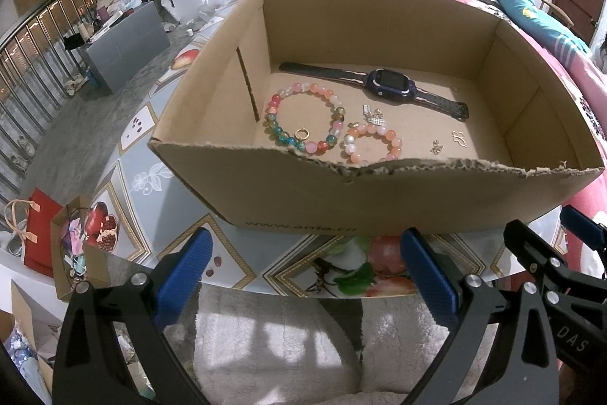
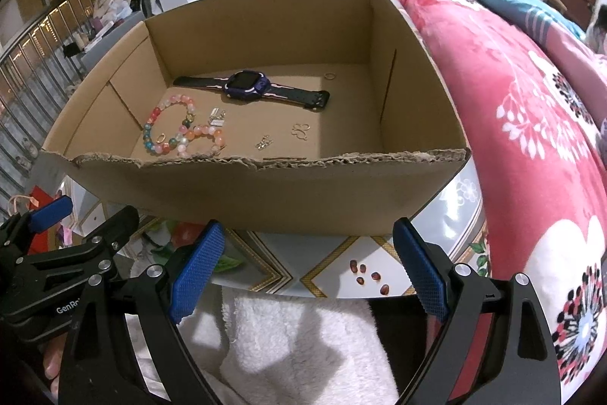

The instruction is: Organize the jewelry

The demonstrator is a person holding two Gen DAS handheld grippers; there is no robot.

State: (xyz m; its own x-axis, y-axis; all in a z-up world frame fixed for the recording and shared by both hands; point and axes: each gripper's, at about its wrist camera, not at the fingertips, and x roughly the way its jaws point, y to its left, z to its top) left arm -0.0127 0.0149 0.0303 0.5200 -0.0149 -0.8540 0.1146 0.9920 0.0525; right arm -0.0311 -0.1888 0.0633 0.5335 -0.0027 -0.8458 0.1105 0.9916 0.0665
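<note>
An open cardboard box stands on the table. Inside lie a purple smartwatch, a large multicolour bead bracelet with a gold ring in it, a smaller pink bead bracelet, a silver clasp, small gold charms and a thin ring. My left gripper and right gripper are both open and empty, in front of the box's near wall.
The table has a fruit-print cover. A pink floral quilt lies right of the box. A white fleece is under the grippers. Red bags sit on the floor to the left.
</note>
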